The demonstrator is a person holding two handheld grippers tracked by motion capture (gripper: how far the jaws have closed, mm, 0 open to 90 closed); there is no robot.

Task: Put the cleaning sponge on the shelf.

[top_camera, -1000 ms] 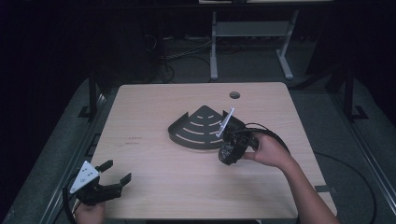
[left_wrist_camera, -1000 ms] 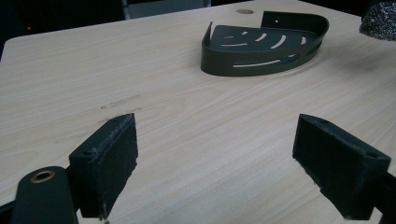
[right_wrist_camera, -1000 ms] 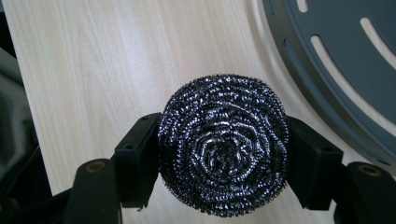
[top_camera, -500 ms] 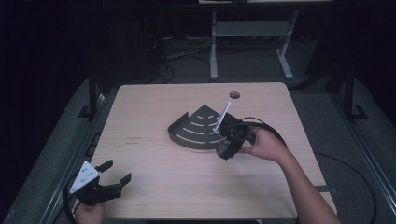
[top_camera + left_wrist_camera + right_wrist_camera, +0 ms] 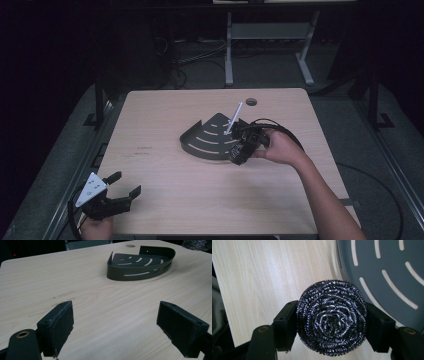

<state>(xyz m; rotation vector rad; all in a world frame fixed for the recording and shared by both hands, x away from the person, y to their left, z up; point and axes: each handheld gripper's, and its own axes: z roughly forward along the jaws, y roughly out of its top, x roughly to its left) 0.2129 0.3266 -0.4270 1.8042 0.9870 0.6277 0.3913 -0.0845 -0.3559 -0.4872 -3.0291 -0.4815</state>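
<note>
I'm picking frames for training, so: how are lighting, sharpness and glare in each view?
High view: dim, the room black around the lit table, right gripper dark and soft. Left gripper view: the slotted tray sharp, the near pads slightly soft. Right gripper view: bright and crisp, small glints on the steel scourer, no washout.

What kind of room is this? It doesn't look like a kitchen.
Probably a lab or recording workspace: a bare wooden table in a dark room, cables on the floor behind, and handheld grippers, one clamping a steel scouring pad beside a slotted corner rack.
</note>
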